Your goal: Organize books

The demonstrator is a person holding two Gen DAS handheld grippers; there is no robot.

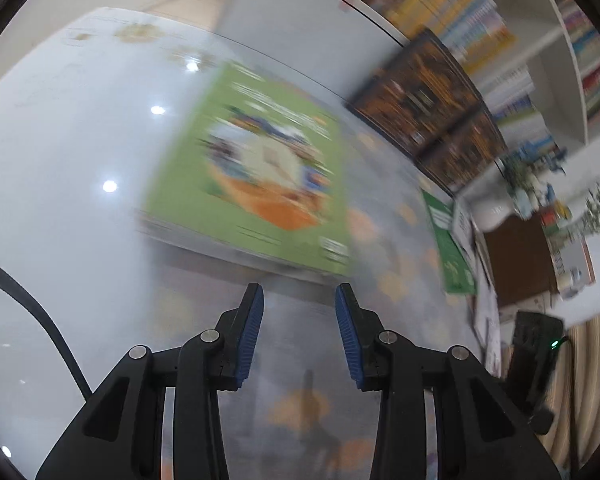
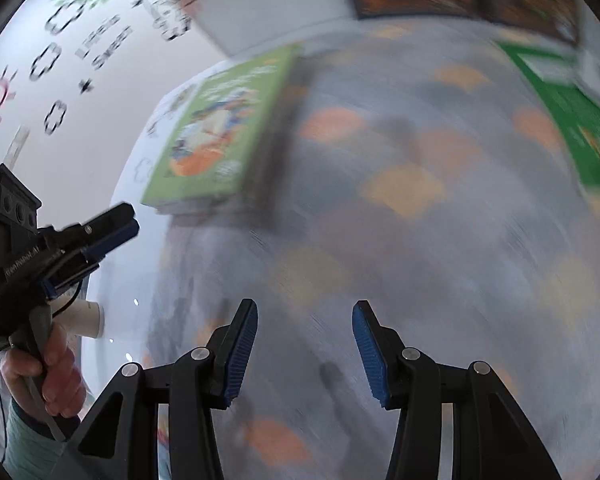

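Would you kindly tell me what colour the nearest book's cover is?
Light green with an orange patch; clearest in the left wrist view.

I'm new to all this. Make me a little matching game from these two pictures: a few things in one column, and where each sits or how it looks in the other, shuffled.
Things:
1. light green book
2. dark green book
3. brown books
4. right tongs

Descriptions:
A. propped upright at the table's far edge
B. open, nothing between them
C. lying flat on a stack, orange patch on its cover
D. lying flat at the right of the right wrist view

Pairs: 1-C, 2-D, 3-A, 4-B
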